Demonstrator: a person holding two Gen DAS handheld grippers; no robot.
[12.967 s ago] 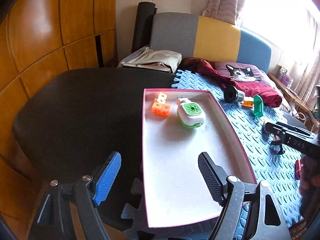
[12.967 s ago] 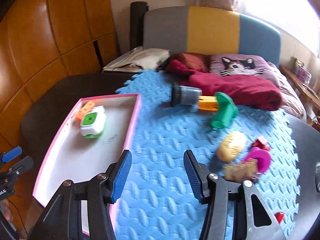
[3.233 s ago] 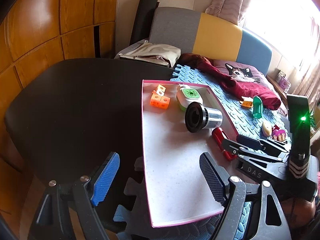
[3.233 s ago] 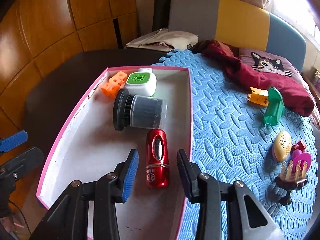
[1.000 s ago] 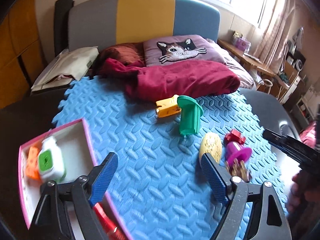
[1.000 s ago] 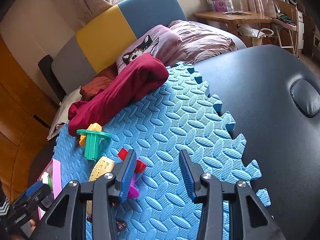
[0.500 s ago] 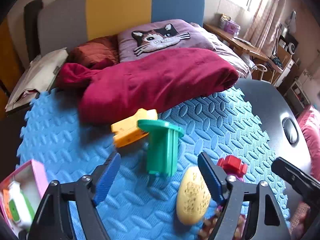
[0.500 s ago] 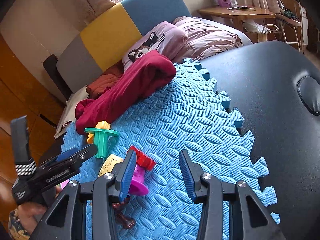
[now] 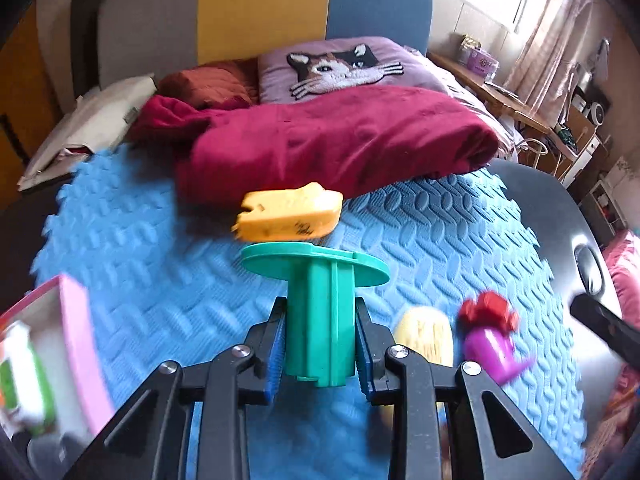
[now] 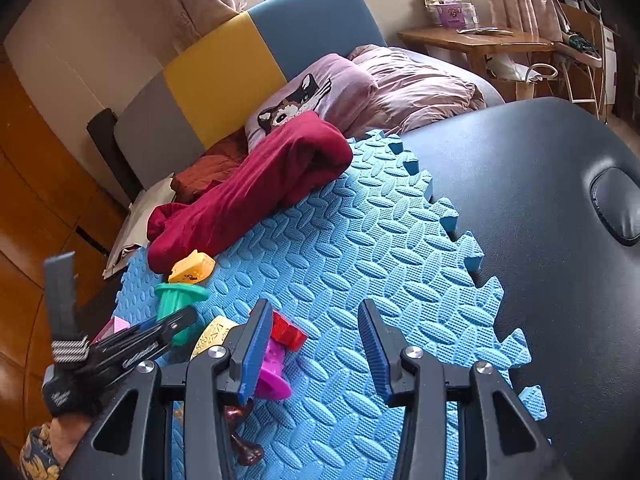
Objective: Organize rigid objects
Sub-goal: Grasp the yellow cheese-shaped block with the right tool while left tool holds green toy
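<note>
A green flanged plastic piece (image 9: 320, 344) stands on the blue foam mat (image 9: 160, 260), and my left gripper (image 9: 320, 314) is shut on its stem, blue pads pressed to both sides. The right wrist view shows the same green piece (image 10: 176, 300) with the left gripper (image 10: 188, 318) on it. An orange-yellow wedge (image 9: 288, 212) lies just behind it. A yellow oval (image 9: 424, 336), a red piece (image 9: 486, 312) and a magenta piece (image 9: 496, 352) lie to the right. My right gripper (image 10: 314, 312) hovers open over the mat, beside those pieces, with nothing between its fingers.
The pink-rimmed tray (image 9: 80, 340) sits at the left with a white and green device (image 9: 24, 380) inside. A maroon cloth (image 9: 340, 140) lies across the mat's far edge. A brown figure (image 10: 244, 452) lies near my right gripper. Black padded table (image 10: 540, 200) extends right.
My left gripper came forward and down onto the green piece and its jaws went from wide to shut on the stem. The right gripper kept still.
</note>
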